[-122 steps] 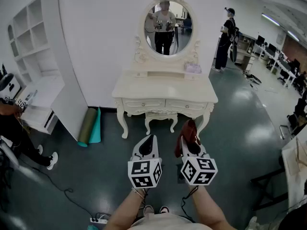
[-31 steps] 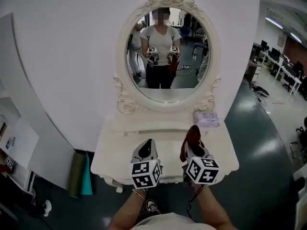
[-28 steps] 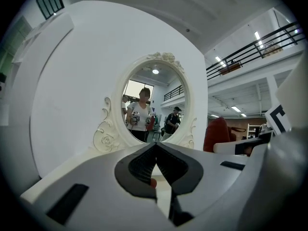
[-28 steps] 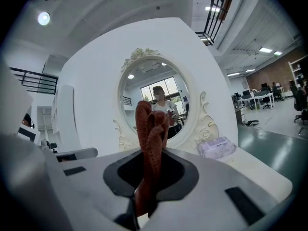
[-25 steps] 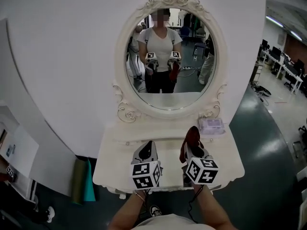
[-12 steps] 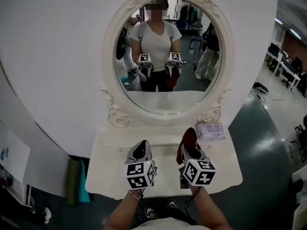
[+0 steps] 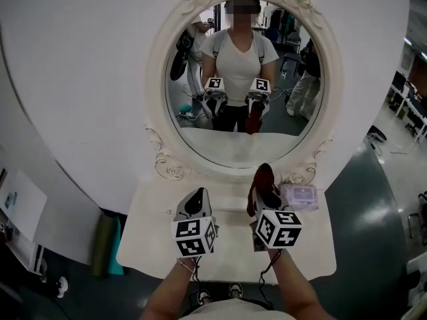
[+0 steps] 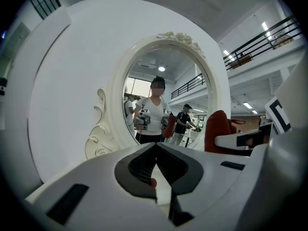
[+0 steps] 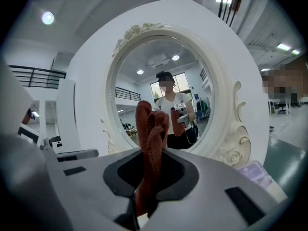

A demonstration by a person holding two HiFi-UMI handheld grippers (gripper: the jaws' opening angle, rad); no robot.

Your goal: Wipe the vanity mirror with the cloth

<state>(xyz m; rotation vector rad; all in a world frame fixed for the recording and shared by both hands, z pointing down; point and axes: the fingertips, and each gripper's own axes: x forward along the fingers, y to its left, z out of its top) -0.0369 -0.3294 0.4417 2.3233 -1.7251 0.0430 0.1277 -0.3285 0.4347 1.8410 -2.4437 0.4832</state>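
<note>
Standing here by the vanity: the person faces the oval mirror (image 7: 243,85), which sits at the far edge of the white surface (image 7: 227,252) against the wall. Both tools are held out over that surface, near the glass but not touching it.

The right tongs (image 9: 153,161) are clamped on the dark red cloth (image 9: 150,126). It's bunched into a narrow twist that pokes up past the tips. The left tongs (image 8: 154,147) are closed w/ nothing between them, just beside the right pair.

What could go wrong, as I see it:
- The cloth is a thin bunch, not a spread pad. If the tips lead instead of the fabric, hard plastic may meet the glass and scuff it.
- Dragging across the glass may tug the cloth out of the grip, esp. as only its lower end seems pinched.
- Pushing hard high up could rock the mirror in its carved frame (image 7: 155,119).
- A wide sweep to the right could knock the small pale pack (image 7: 299,196), which lies at the far right of the surface, close to the right tongs.

Count: 2 tongs, 1 cloth, 1 mirror, 1 pack, and 2 rolled mats (image 7: 107,245) on the floor at left.
</note>
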